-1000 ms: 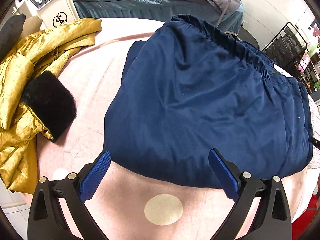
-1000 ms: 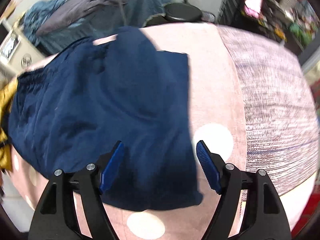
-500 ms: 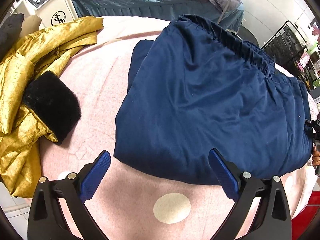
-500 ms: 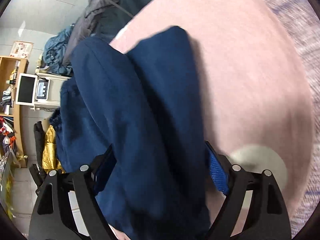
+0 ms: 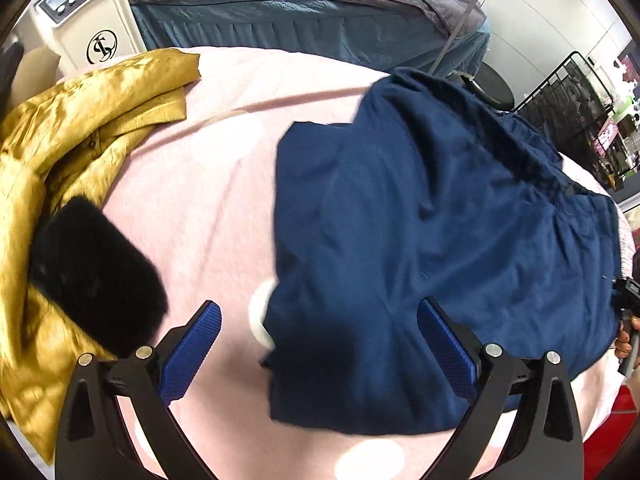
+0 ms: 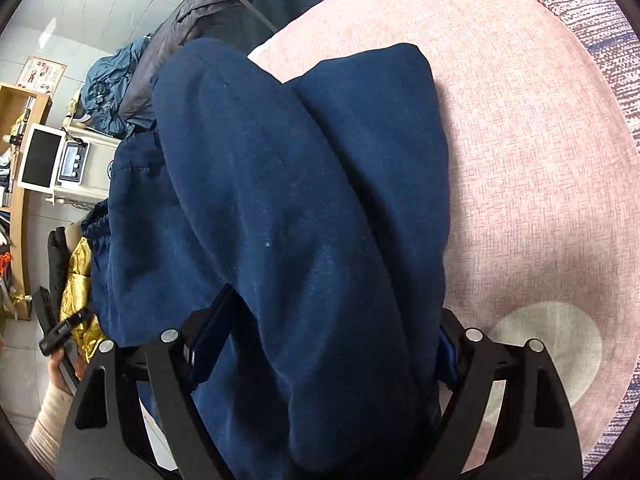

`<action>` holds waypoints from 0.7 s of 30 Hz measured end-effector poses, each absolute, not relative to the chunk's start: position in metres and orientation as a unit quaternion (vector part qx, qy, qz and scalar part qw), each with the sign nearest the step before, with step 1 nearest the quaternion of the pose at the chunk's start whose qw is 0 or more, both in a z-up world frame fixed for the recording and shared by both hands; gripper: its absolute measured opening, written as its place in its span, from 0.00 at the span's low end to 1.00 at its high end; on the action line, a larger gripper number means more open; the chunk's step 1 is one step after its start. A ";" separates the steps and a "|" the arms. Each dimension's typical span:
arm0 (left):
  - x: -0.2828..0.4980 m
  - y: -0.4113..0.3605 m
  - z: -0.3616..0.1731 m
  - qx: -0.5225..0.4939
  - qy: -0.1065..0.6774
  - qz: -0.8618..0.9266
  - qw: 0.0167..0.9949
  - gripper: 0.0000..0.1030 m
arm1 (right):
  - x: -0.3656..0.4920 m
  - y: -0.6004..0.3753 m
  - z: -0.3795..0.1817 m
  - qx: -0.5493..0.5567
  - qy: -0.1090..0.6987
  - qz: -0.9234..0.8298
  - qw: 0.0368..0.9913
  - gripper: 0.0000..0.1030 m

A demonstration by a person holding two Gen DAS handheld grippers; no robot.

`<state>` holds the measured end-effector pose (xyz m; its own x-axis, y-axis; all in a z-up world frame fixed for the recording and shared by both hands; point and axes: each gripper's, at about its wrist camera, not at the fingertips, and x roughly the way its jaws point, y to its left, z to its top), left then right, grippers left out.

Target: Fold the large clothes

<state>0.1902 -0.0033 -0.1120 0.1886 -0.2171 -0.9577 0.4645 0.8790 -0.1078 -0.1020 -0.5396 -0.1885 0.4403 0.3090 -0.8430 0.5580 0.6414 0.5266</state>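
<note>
Navy garment (image 5: 432, 240), a large blue piece with a gathered elastic edge, lies on the pink dotted surface (image 5: 208, 184); in the left wrist view it spreads from about 6 o'clock up to 1 o'clock, its long axis running from lower left to upper right and the gathered edge toward 2 o'clock. The left claw (image 5: 318, 350) points steeply down over the near edge of the cloth, jaws wide, with a corner of the fabric below the gap and neither blue pad (image 5: 192, 348) pressing on it. The right claw (image 6: 320, 356) also tilts downward, its jaws spread wide around a thick bunched roll of the same garment (image 6: 288, 216); the cloth fills the gap and hides most of both pads, so I cannot tell whether they press on it. In that view the roll runs from 6 o'clock up toward 12. A gold jacket (image 5: 80, 128) with a black fur cuff (image 5: 96, 280) lies at 9 o'clock on the surface, apart from the navy cloth.
</note>
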 end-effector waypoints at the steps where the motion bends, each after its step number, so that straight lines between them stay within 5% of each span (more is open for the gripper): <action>1: 0.198 -0.003 -0.118 0.098 0.606 -0.228 0.756 0.94 | -0.101 -0.539 -0.188 0.413 0.523 -0.085 0.740 0.81; 19: 0.254 -0.034 -0.193 -0.006 0.671 -0.288 0.683 0.95 | -0.091 -0.528 -0.184 0.397 0.537 -0.127 0.733 0.81; 21: 0.253 -0.039 -0.190 -0.010 0.667 -0.296 0.684 0.82 | -0.093 -0.526 -0.183 0.394 0.539 -0.134 0.732 0.81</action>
